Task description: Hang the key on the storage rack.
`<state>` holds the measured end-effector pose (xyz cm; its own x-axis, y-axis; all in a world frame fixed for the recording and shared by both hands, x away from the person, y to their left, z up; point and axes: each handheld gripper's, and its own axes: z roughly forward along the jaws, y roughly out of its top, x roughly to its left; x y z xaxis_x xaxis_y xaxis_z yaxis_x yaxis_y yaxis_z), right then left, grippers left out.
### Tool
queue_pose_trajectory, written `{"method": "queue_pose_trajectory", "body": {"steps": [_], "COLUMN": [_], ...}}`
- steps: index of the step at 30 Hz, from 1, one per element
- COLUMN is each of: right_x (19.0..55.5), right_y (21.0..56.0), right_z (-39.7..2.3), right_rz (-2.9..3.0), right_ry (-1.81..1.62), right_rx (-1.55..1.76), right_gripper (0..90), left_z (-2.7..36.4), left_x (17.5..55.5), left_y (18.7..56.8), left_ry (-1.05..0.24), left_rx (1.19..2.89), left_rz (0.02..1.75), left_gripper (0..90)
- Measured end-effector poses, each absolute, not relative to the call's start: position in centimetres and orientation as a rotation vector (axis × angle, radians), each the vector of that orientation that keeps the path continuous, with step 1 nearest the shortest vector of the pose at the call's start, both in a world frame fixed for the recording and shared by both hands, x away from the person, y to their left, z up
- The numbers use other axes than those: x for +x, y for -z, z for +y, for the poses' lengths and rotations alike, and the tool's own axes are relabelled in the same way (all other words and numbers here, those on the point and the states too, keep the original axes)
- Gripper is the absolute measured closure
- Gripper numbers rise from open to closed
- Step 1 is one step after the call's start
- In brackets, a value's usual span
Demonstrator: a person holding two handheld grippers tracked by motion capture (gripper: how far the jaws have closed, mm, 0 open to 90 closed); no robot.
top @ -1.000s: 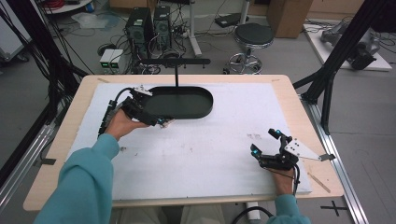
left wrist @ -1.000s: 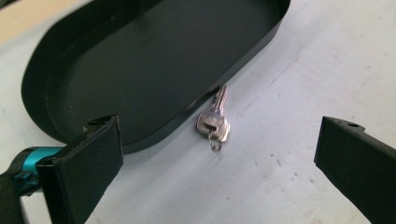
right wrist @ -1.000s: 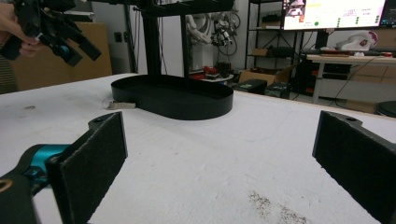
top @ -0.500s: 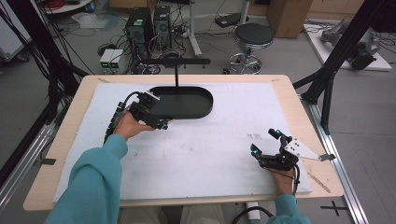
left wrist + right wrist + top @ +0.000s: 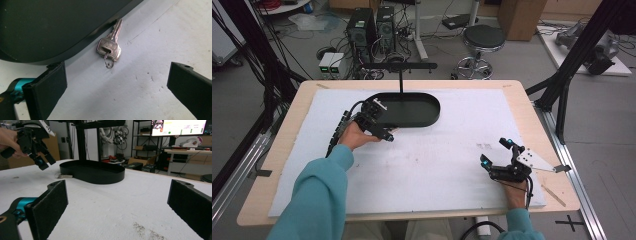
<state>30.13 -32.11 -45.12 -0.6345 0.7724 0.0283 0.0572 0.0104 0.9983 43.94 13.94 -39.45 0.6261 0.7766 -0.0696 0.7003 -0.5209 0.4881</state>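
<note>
Where the white mat (image 5: pixel 427 165) covers the wooden table (image 5: pixel 532 105), the items stand as follows.

Keys (image 5: pixel 109 47): two silver keys on a small wire ring, lying flat on the mat. The blade tip touches the outer wall of the tray (image 5: pixel 50 27); the ring end points away from it. In the right gripper view the keys (image 5: pixel 60 176) show as a small pale shape at the foot of the tray's near wall.

Tray (image 5: pixel 409 107): black, oval, shallow, at the far left-centre of the mat. A black post with a crossbar (image 5: pixel 399 66) rises from behind it.

Left gripper (image 5: pixel 384 132): held in the person's left hand (image 5: pixel 354 136), just beside the tray's near edge. Jaws wide apart, nothing between them. In the left gripper view the keys lie ahead of the gap, closer to the left jaw, with neither jaw touching them. The right gripper view shows this gripper (image 5: pixel 43 161) raised off the mat, jaws tilted down toward the keys.

Right gripper (image 5: pixel 494 155): held in the right hand (image 5: pixel 514 192) at the near right of the mat, well apart from tray and keys. Jaws wide apart, holding nothing, bare mat between them.

Sleeve (image 5: pixel 319 200): teal, on the left forearm, entering from the bottom edge.

Surroundings: stool (image 5: pixel 482 40) and computer towers (image 5: pixel 372 25) on the floor beyond the table.
</note>
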Motion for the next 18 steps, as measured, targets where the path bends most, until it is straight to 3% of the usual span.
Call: {"method": "queue_pose_trajectory", "body": {"steps": [4,6,14,18], "right_x": [30.13,30.13,30.12,30.13], "right_y": [45.12,45.12,45.12,45.12], "right_z": [-32.12,-32.12,-32.12,-32.12], "right_rz": [1.743,1.743,1.743,1.743], "right_ry": [-1.678,-1.678,-1.678,-1.678], "right_rx": [0.852,0.851,0.852,0.851], "right_gripper": [2.2,2.2,2.2,2.2], "left_z": [13.89,13.75,13.54,13.48], "left_x": [44.05,44.04,44.15,44.16], "left_y": [39.58,39.71,39.93,39.98], "left_ry": [-0.21,-0.205,-0.194,-0.199], "left_rx": [2.372,2.377,2.385,2.383], "left_rz": [1.181,1.191,1.216,1.229], "left_gripper": [3.3,9.5,13.9,20.2]}}
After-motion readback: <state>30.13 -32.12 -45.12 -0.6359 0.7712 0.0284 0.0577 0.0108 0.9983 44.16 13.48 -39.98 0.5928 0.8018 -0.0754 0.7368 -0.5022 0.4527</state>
